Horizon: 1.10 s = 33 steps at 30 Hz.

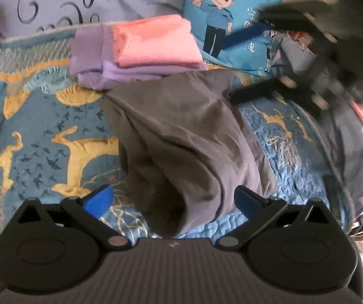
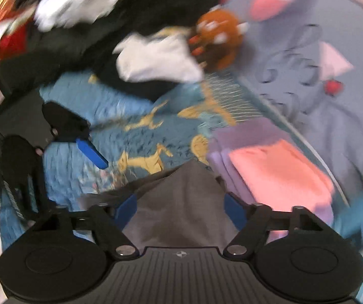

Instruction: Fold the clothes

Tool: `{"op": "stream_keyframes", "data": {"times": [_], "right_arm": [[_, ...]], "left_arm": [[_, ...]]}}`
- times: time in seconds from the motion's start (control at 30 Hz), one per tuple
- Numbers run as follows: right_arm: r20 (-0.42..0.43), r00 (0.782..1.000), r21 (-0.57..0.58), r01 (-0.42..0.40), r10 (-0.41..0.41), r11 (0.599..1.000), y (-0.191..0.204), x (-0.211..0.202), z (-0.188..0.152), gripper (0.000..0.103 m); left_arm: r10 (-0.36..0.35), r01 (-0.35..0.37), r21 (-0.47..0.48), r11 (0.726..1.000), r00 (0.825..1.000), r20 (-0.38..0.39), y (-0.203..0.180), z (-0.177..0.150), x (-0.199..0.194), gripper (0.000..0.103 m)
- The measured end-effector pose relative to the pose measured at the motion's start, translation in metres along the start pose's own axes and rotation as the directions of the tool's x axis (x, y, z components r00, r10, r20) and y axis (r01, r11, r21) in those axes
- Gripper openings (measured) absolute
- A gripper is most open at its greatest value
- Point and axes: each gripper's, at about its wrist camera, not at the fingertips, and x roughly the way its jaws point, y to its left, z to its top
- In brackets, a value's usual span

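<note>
Two folded garments sit stacked on the bed quilt (image 1: 54, 136): pink folded cloth (image 1: 153, 41) on top of purple folded cloth (image 1: 92, 58). Left wrist view: grey garment (image 1: 181, 139) lies crumpled on the quilt, its far edge touching the purple cloth, its near end reaching between the fingers of the left hand-held gripper (image 1: 174, 200). Blue pads spread wide either side of the grey garment, not pressing it. Blue cartoon cushion (image 1: 222, 17) just beyond the pink cloth; right hand-held gripper (image 1: 265, 58) blurred, beside the grey garment's far right corner

Right wrist view: heavily blurred. Right hand-held gripper (image 2: 180, 209) fingers apart, grey garment (image 2: 181, 202) between them; whether pads touch it, cannot tell. Pink folded cloth (image 2: 280, 174) on purple folded cloth (image 2: 242, 136), just right of the grey garment. Left hand-held gripper (image 2: 90, 152) to its left over the quilt (image 2: 141, 131). Brown plush toy (image 2: 217, 38) farther back
</note>
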Motion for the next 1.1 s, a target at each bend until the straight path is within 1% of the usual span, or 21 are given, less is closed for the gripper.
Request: {"op": "stream_keyframes", "data": {"times": [0.03, 0.07, 0.1, 0.17, 0.23, 0.3, 0.37, 0.43, 0.47, 0.63, 0.7, 0.73, 0.77, 0.8, 0.93, 1.1], "right_arm": [[-0.030, 0.999, -0.026, -0.029, 0.028, 0.999, -0.008, 0.011, 0.010, 0.066], [-0.059, 0.997, -0.047, -0.055, 0.053, 0.997, -0.015, 0.023, 0.019, 0.065], [-0.086, 0.994, -0.059, -0.078, 0.072, 0.995, -0.019, 0.036, 0.026, 0.064], [-0.140, 0.984, -0.086, -0.124, 0.111, 0.989, -0.025, 0.060, 0.038, 0.060], [-0.186, 0.971, -0.125, -0.174, 0.149, 0.977, -0.023, 0.080, 0.048, 0.057], [-0.235, 0.955, -0.166, -0.221, 0.180, 0.961, -0.020, 0.100, 0.057, 0.052], [-0.286, 0.941, -0.217, -0.248, 0.181, 0.944, -0.018, 0.113, 0.064, 0.049], [-0.335, 0.927, -0.243, -0.258, 0.169, 0.935, -0.021, 0.126, 0.069, 0.049], [-0.352, 0.920, -0.237, -0.264, 0.171, 0.935, -0.024, 0.131, 0.071, 0.049], [-0.423, 0.879, -0.192, -0.325, 0.221, 0.926, -0.033, 0.156, 0.072, 0.049], [-0.444, 0.864, -0.185, -0.346, 0.236, 0.920, -0.033, 0.164, 0.072, 0.039], [-0.442, 0.863, -0.186, -0.355, 0.244, 0.916, -0.032, 0.164, 0.072, 0.028], [-0.439, 0.864, -0.188, -0.357, 0.247, 0.915, -0.031, 0.163, 0.072, 0.013], [-0.435, 0.869, -0.201, -0.348, 0.235, 0.916, -0.030, 0.161, 0.073, 0.008], [-0.395, 0.897, -0.247, -0.312, 0.199, 0.917, -0.028, 0.138, 0.075, 0.006], [-0.323, 0.931, -0.280, -0.267, 0.171, 0.922, -0.023, 0.098, 0.081, 0.004]], "left_arm": [[-0.031, 0.031, -0.021, 0.999, 0.999, -0.008, 0.006, 0.000, 0.002, 0.102], [-0.068, 0.067, -0.041, 0.997, 0.998, -0.018, 0.011, -0.002, 0.004, 0.102], [-0.088, 0.087, -0.051, 0.995, 0.996, -0.023, 0.014, -0.004, 0.005, 0.103], [-0.103, 0.102, -0.063, 0.993, 0.995, -0.016, 0.019, -0.005, 0.006, 0.102], [-0.130, 0.129, -0.079, 0.988, 0.992, 0.001, 0.024, -0.004, 0.003, 0.102], [-0.167, 0.169, -0.086, 0.982, 0.986, 0.025, 0.029, -0.003, 0.000, 0.103], [-0.195, 0.199, -0.087, 0.976, 0.980, 0.049, 0.033, -0.002, -0.002, 0.103], [-0.204, 0.208, -0.095, 0.973, 0.978, 0.045, 0.037, 0.000, 0.001, 0.102], [-0.206, 0.209, -0.096, 0.973, 0.978, 0.044, 0.038, 0.000, 0.002, 0.102], [-0.217, 0.219, -0.087, 0.972, 0.976, 0.034, 0.040, 0.001, 0.007, 0.103], [-0.207, 0.208, -0.078, 0.975, 0.978, 0.019, 0.040, 0.000, 0.012, 0.102], [-0.201, 0.201, -0.074, 0.977, 0.979, 0.012, 0.039, 0.000, 0.013, 0.102], [-0.200, 0.200, -0.073, 0.977, 0.980, 0.006, 0.039, -0.001, 0.014, 0.103], [-0.206, 0.206, -0.077, 0.975, 0.978, 0.004, 0.040, -0.001, 0.015, 0.103], [-0.221, 0.222, -0.112, 0.969, 0.975, 0.018, 0.046, -0.001, 0.014, 0.102], [-0.206, 0.210, -0.132, 0.969, 0.978, 0.040, 0.052, 0.001, 0.010, 0.103]]}}
